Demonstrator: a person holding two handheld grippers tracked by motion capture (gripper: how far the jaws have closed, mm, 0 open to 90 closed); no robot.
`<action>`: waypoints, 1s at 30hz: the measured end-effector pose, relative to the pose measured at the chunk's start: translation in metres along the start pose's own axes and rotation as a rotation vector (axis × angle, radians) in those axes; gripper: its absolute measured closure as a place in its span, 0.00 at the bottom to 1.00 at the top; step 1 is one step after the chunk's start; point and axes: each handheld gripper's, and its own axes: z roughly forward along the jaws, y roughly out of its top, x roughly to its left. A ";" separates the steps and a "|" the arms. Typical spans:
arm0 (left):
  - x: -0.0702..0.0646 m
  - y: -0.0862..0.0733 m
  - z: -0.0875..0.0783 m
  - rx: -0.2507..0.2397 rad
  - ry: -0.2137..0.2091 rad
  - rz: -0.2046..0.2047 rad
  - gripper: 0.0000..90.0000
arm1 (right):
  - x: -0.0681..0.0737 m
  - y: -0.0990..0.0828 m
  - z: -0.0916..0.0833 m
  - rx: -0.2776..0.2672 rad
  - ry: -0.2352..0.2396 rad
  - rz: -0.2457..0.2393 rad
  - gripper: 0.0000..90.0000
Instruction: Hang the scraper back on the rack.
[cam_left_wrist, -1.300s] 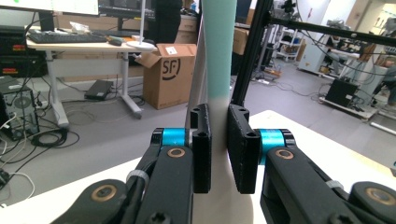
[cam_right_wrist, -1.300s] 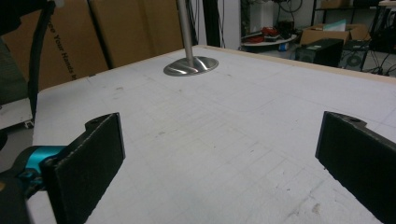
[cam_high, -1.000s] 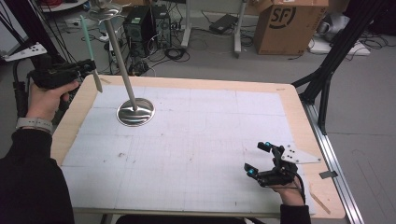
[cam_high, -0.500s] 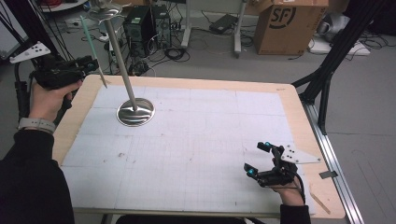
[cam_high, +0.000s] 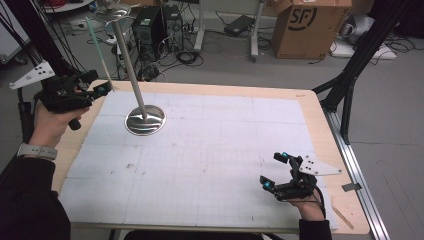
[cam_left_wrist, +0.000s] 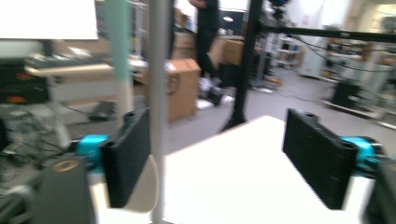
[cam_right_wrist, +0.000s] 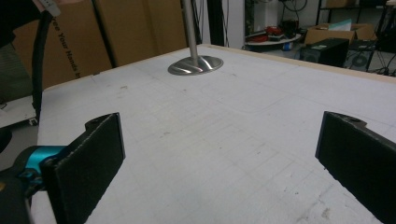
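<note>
At the tabletop's far left corner my left gripper (cam_high: 102, 90) has just been opening, its jaws apart around the green-handled spoon (cam_high: 99, 53) beside the stand (cam_high: 145, 119), probably to release it.

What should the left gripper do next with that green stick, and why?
Probably draw the left gripper slowly back from the green stick. Its jaws have just been opening and do not press on the stick, which stands upright beside the metal stand, so it looks let go.
</note>
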 end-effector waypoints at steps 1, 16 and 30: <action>-0.003 -0.002 0.001 0.005 0.001 0.010 0.22 | 0.000 0.000 0.000 0.000 -0.001 -0.001 0.00; -0.034 -0.052 0.002 0.001 -0.085 -0.026 0.02 | 0.004 0.000 0.004 0.012 0.006 -0.011 0.00; -0.062 -0.095 0.020 0.149 -0.130 -0.084 0.02 | 0.003 0.000 0.004 0.013 0.003 -0.010 0.00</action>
